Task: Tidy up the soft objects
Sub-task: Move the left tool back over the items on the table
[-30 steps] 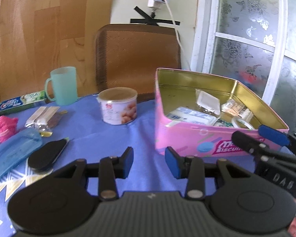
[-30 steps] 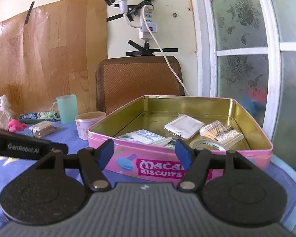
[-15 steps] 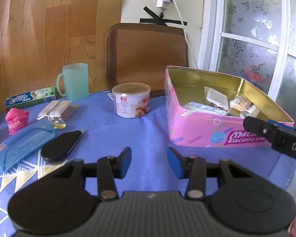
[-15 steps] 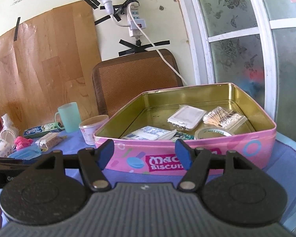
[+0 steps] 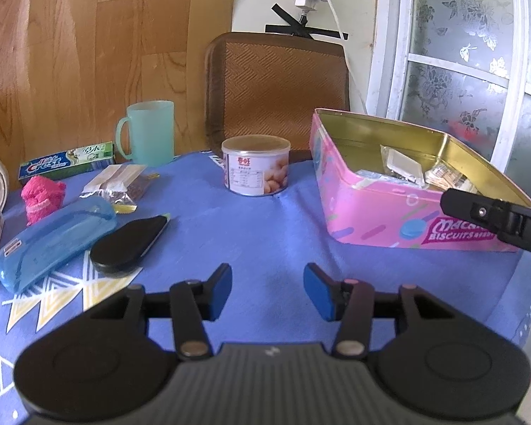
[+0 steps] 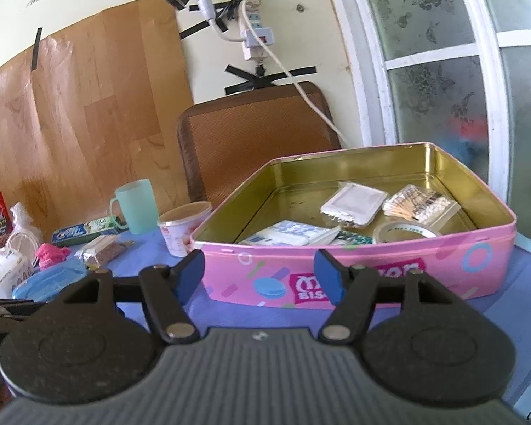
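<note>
Left gripper (image 5: 267,291) hovers above the blue-clothed bench (image 5: 258,233), its blue-padded fingers (image 5: 220,290) opening, with nothing between them. Right gripper (image 6: 260,280) faces the pink biscuit tin (image 6: 389,269), its fingers (image 6: 327,281) spread and empty; part of this gripper enters the left wrist view at 3 o'clock. The tin stands open at 2 o'clock in the left wrist view and contains a white sachet (image 6: 354,200), a bundle of cotton swabs (image 6: 419,205), a tape roll (image 6: 401,232) and a printed packet (image 6: 290,235). The pink soft cloth (image 5: 42,196) lies on the bench at 10 o'clock, just beside a toothpaste box (image 5: 65,164) and a blue plastic case (image 5: 55,239). A black oval object (image 5: 129,244) lies touching the case. A snack packet (image 5: 118,182), a green mug (image 5: 147,132) and a small can (image 5: 255,164) stand toward 12 o'clock, before a brown chair back (image 5: 278,88).
</note>
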